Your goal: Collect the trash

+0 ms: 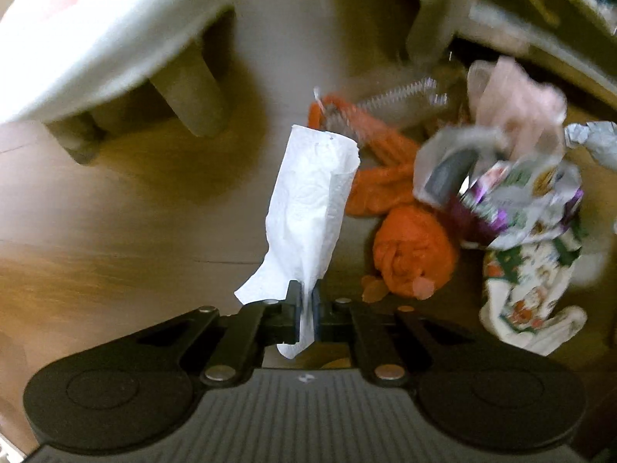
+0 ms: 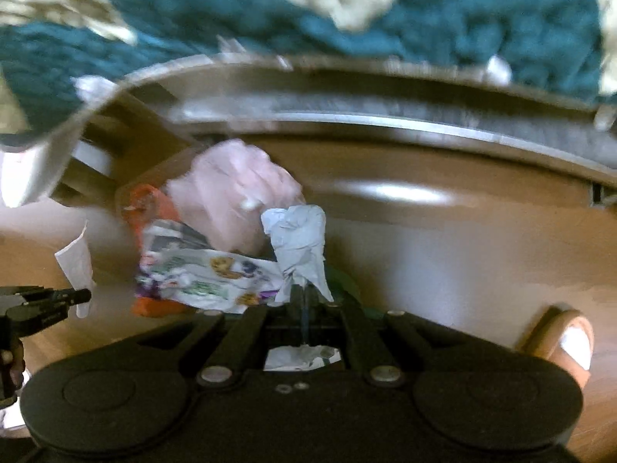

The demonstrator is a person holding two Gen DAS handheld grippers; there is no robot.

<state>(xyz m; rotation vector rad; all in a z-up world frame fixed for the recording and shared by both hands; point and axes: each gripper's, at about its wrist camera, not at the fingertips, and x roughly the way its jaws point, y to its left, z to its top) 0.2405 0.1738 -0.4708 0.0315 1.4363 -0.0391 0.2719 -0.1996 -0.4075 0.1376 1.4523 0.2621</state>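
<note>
White paper towel (image 1: pixel 308 208) is pinched in my left hand-held gripper (image 1: pixel 306 316), crumpled grey paper (image 2: pixel 299 247) clamped in my right hand-held gripper (image 2: pixel 304 308), both lifted. The printed wrapper (image 1: pixel 532 193) and orange bag (image 1: pixel 412 250) remain on the floor (image 1: pixel 115 231).

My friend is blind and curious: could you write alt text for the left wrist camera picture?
The left gripper is shut on a long white paper towel held above a wooden floor. To its right lies a trash pile: orange plastic bag, printed wrapper, pink bag. A white stool stands upper left.
</note>
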